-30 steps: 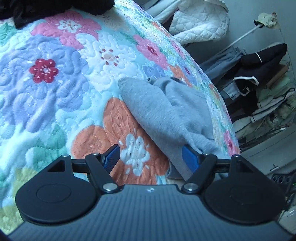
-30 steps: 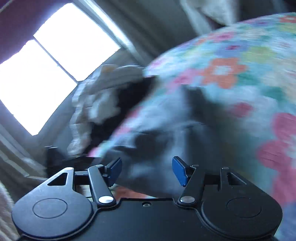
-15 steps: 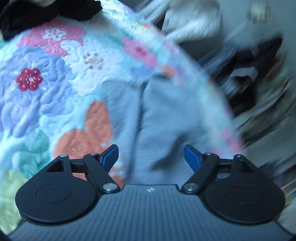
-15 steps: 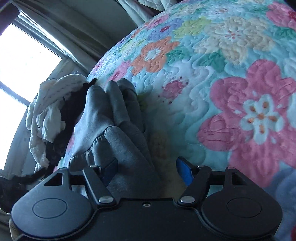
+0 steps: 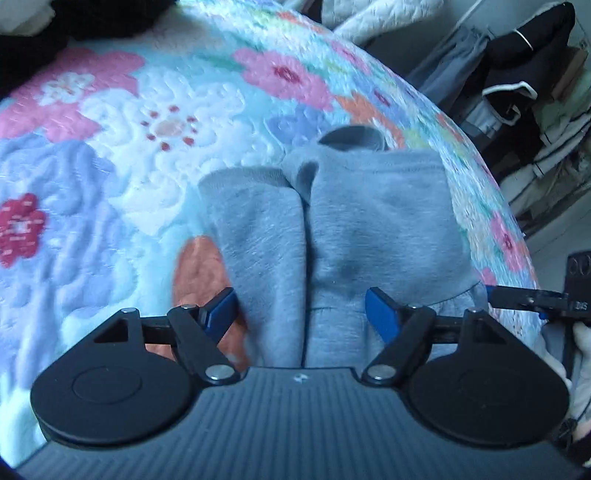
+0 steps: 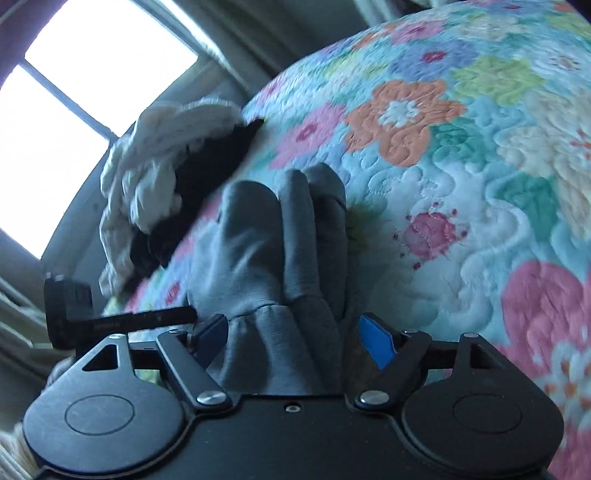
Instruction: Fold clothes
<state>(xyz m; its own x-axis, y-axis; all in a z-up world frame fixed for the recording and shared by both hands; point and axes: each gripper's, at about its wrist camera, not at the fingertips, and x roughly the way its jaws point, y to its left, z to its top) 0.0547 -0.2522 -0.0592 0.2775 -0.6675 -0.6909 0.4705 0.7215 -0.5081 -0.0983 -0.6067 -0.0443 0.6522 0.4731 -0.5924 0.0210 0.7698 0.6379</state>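
Observation:
A grey sweatshirt point(image 5: 332, 221) lies bunched in folds on the floral quilt point(image 5: 110, 147). In the left wrist view my left gripper point(image 5: 301, 314) is open, its blue pads on either side of the garment's near hem. In the right wrist view the same grey sweatshirt point(image 6: 273, 258) lies between the open blue pads of my right gripper point(image 6: 295, 336), at its ribbed hem. The other gripper's finger shows at the right edge of the left wrist view point(image 5: 524, 297) and at the left of the right wrist view point(image 6: 122, 317).
The floral quilt point(image 6: 461, 147) covers the bed. A pile of white and black clothes point(image 6: 166, 177) lies at its far edge under a bright window. Dark clothes point(image 5: 74, 22) lie at the quilt's top left. More clothes point(image 5: 524, 85) hang beside the bed.
Both grippers have moved in to the sweatshirt's hem from either side. The garment now lies centred between each pair of open pads. The folds have shifted.

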